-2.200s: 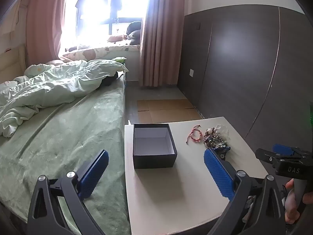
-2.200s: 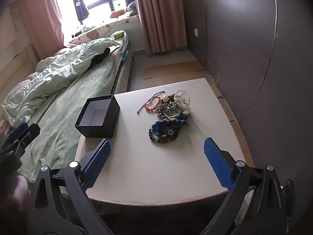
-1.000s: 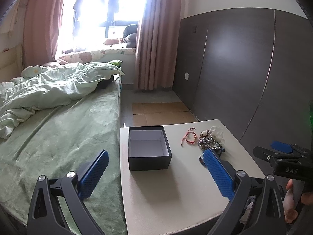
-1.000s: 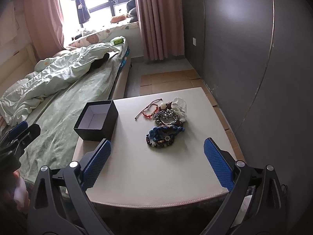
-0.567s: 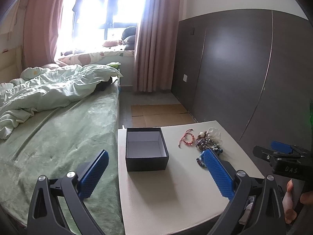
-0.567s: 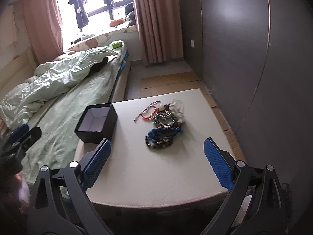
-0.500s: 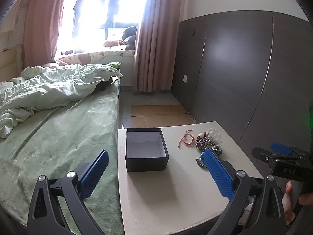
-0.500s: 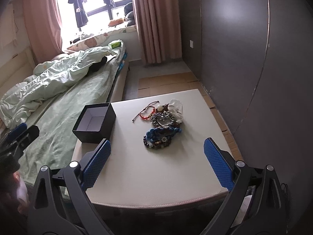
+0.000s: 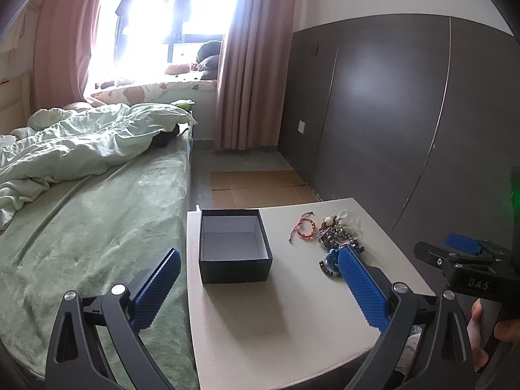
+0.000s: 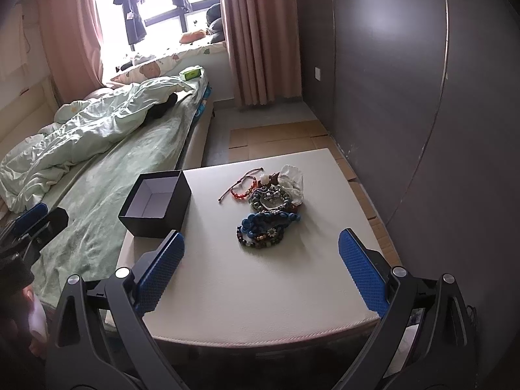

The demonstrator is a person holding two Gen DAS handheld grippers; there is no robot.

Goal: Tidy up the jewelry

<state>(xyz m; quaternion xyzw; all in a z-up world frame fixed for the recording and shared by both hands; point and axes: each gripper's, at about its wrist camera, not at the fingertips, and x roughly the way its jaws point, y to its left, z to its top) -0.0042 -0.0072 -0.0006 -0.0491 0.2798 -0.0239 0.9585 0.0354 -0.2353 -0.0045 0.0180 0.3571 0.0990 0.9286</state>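
Bedside, a white table (image 10: 260,286) is set against the bed (image 10: 107,169), so both tongs reach it from the near edge. An open black box (image 10: 156,201) is placed at 10 o'clock, ready to be filled. The jewelry (image 10: 268,208) is heaped at 1 o'clock, well apart from the box. Left tongs (image 9: 256,289) and right tongs (image 10: 260,266) are held released and empty above the near edge; nothing is gripped yet.

On the table (image 10: 260,279) — box (image 10: 156,204) toward the left edge, pile of bracelets (image 10: 266,208) well apart to its right, nearer the far side. Left of the table, alongside it — the bed (image 10: 107,175). Behind the table, cardboard (image 10: 276,136) flat on the floor.
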